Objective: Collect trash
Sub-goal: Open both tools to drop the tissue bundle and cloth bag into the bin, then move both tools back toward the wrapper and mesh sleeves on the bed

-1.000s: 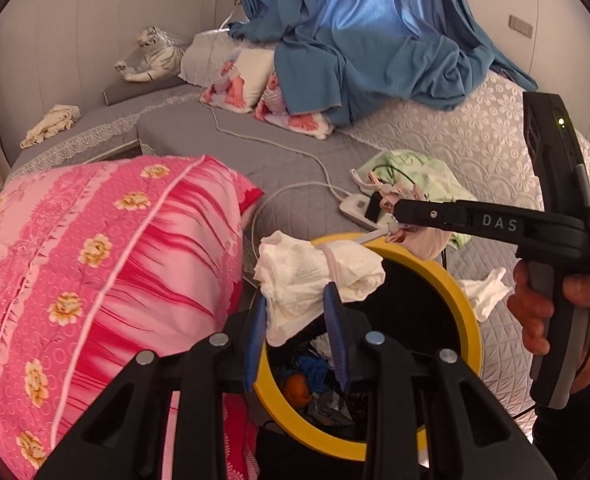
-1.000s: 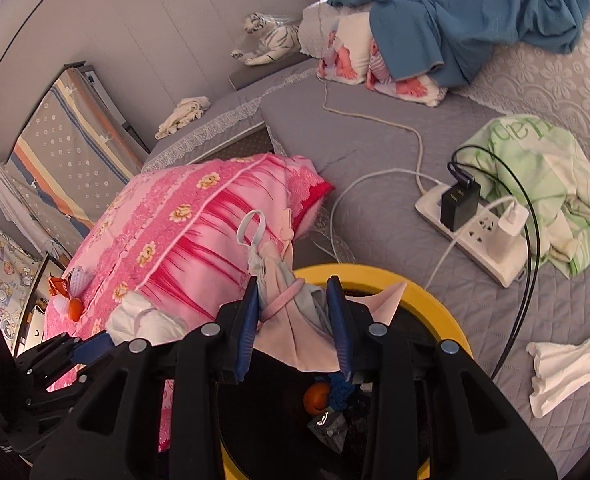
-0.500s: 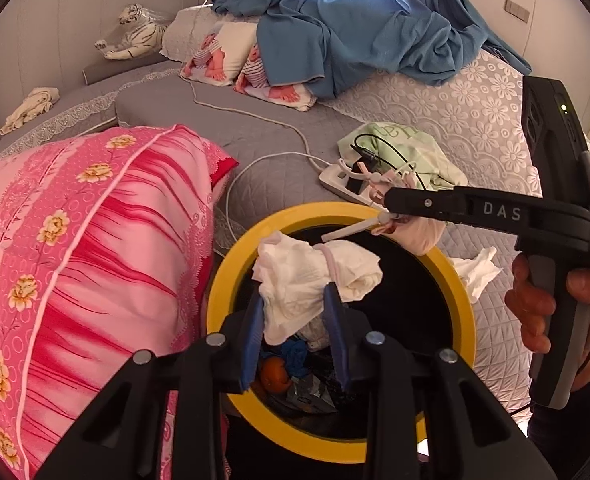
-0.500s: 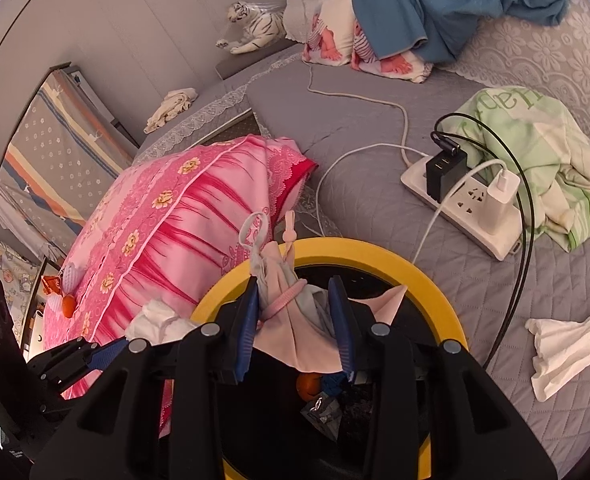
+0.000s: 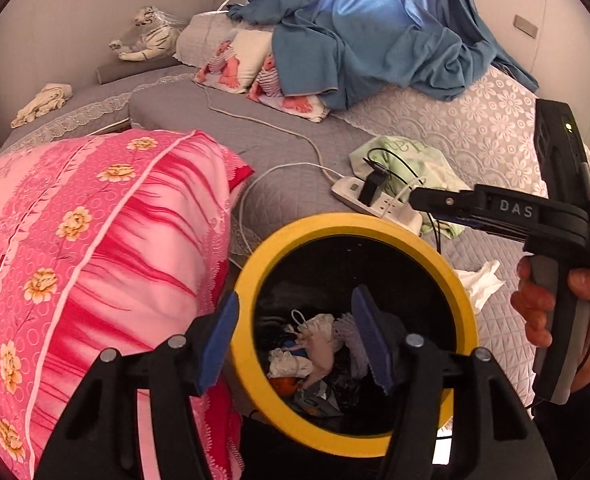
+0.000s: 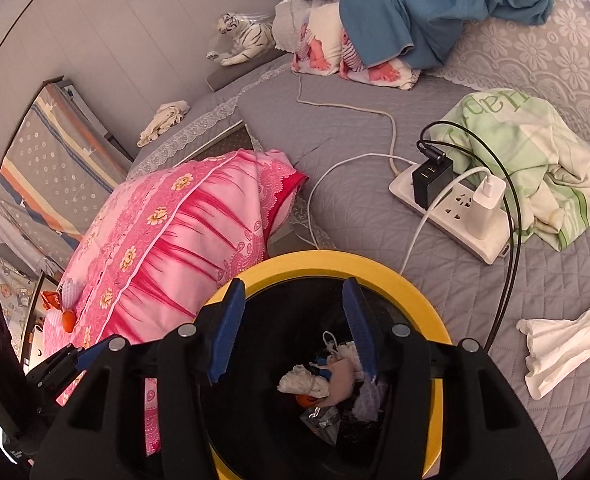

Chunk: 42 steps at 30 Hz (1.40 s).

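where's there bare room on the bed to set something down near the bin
Bare grey quilt lies between the pink pillow, the power strip and the baby-print pillows. A smaller patch sits between the yellow-rimmed bin and the crumpled tissue. It is crowded around the strip, with its cables and the green cloth.

The trash bin (image 6: 323,260) stands against the bed (image 6: 355,208), with the pillow (image 6: 175,220) to its left. A power strip (image 6: 451,216) lies behind it on the bed, a crumpled tissue (image 6: 563,340) to its right. Scraps (image 6: 327,380) lie inside it.
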### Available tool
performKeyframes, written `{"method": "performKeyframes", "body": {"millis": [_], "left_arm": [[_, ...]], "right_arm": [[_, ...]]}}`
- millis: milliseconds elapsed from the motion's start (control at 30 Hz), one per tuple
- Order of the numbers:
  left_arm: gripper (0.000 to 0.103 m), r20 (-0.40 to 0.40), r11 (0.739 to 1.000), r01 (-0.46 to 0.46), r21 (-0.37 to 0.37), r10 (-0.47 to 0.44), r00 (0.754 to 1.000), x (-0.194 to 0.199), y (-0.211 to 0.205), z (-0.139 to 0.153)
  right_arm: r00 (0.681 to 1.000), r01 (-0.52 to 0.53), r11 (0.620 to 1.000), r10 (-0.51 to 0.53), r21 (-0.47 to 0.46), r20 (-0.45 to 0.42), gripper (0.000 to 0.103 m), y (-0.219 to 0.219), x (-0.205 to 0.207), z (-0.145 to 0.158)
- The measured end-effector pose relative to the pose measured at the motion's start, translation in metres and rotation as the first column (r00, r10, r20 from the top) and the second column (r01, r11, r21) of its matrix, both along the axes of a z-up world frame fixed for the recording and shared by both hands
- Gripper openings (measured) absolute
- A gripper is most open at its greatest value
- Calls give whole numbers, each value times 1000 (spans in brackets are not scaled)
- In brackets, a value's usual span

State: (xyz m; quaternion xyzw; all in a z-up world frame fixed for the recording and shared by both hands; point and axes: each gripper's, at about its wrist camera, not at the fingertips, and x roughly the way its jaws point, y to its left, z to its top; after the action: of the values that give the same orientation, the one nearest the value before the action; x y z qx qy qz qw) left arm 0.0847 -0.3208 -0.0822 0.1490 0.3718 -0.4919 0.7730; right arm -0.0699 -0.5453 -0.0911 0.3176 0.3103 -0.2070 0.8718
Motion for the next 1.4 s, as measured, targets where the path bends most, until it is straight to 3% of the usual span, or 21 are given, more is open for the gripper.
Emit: {"method": "performKeyframes", "body": {"millis": [500,800,1133,1400], "left_arm": [[56,23,984,-163,-78,165,986,35,60,32],[65,43,943,-317,-99,322,946,75,121,36],[67,70,847,-518,-120,528,846,123,214,37],[68,100,737,-666,-115,676,730,152,296,35]], "right_arm": [[992,-127,991,127,-39,17,52,36,39,21],[963,-264,962,267,-75,28,55,80,85,35],[893,-442,889,448,-122,30,58,144,152,52],[813,-574,804,582,-157,6,60,202,206,60]]}}
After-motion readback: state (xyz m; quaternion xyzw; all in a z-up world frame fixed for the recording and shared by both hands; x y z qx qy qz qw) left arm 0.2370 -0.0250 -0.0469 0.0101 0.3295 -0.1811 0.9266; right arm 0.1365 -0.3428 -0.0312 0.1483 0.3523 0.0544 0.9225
